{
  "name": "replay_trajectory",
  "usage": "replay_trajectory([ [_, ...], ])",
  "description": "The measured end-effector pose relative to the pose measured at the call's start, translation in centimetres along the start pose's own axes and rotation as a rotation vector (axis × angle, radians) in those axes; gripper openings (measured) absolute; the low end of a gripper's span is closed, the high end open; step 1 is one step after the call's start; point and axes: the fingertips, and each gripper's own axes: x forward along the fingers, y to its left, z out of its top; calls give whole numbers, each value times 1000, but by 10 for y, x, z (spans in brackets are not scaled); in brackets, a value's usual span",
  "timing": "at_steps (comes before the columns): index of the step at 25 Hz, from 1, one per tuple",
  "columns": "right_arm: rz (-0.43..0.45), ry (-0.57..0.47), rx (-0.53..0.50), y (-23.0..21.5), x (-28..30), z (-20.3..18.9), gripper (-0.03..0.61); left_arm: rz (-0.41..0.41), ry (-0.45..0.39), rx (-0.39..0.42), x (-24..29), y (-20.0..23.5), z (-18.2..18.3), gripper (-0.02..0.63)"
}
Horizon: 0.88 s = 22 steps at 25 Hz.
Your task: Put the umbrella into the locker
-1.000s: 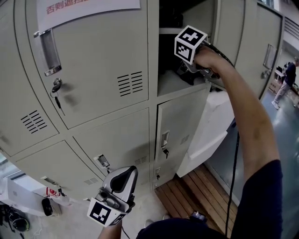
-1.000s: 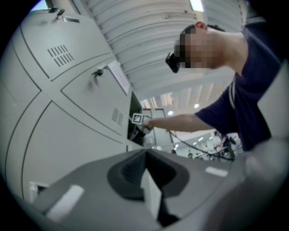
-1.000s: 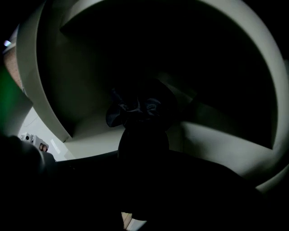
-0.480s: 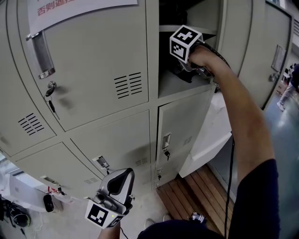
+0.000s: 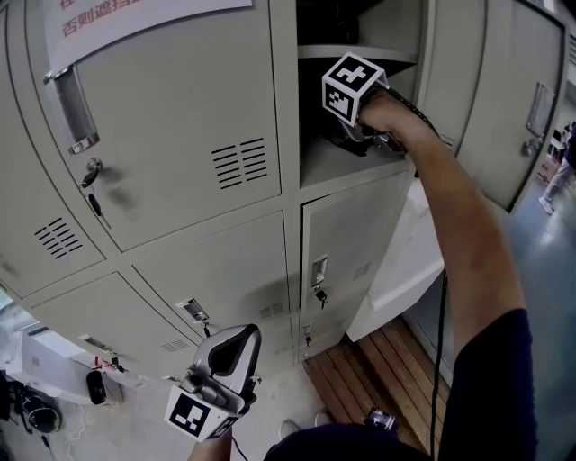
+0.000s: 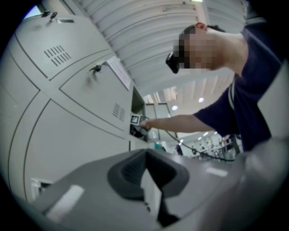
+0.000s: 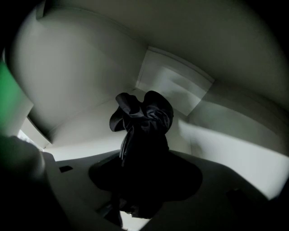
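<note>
Gripping a folded black umbrella (image 7: 144, 122) inside the open locker (image 5: 358, 164): right tool (image 5: 347, 137), jaws just starting to open yet pressed on it. Left tool (image 5: 239, 337): closed, empty, well below that locker.

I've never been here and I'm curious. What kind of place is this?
Probably a locker room or staff changing area. There are rows of grey metal lockers, keys hanging in their locks, and a printed notice stuck on one door.
</note>
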Motion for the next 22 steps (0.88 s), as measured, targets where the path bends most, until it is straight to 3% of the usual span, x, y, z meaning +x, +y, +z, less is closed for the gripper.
replay_trajectory([
  [22, -35, -193, -21, 10, -14, 17, 293, -11, 36, 2, -4, -13, -5, 3],
])
